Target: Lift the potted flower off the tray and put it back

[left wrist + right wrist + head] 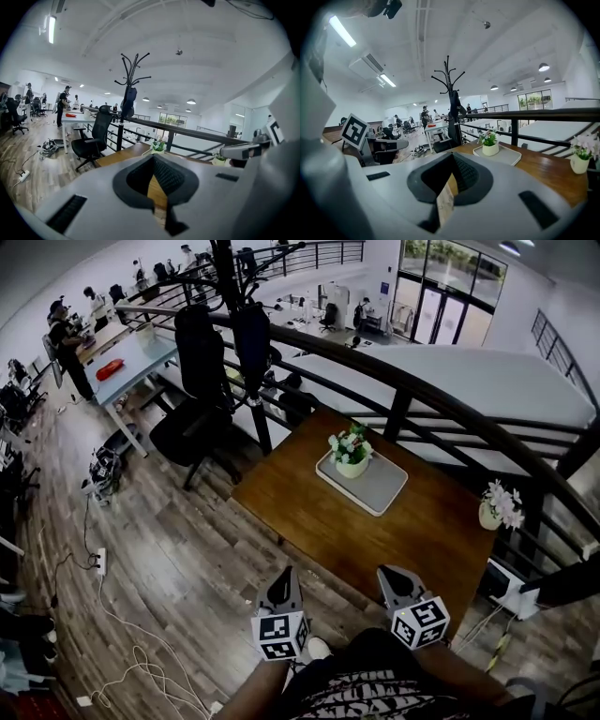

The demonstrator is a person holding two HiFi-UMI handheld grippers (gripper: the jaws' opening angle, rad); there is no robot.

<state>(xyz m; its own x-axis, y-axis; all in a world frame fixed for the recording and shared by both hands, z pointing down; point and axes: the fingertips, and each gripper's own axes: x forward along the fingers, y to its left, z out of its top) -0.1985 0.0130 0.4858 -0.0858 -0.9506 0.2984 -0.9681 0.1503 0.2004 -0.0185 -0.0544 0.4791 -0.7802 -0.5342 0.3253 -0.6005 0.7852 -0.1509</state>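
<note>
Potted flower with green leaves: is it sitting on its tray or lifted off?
On the tray, upright. The potted flower stands on the grey tray on the wooden table, with nothing holding it.

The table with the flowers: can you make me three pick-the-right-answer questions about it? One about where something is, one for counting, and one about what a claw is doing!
1. Where is the potted flower?
A. on the tray
B. on the floor
C. in a claw

2. How many flower pots stand on the table?
A. one
B. two
C. four

3. The left claw is:
A. wide open
B. shut and empty
C. squeezing a pot

Answers:
1 A, its white pot sits on the grey tray.
2 B, one is on the tray and a second pot stands near the table's edge.
3 B, its jaws meet with nothing between them.
</note>
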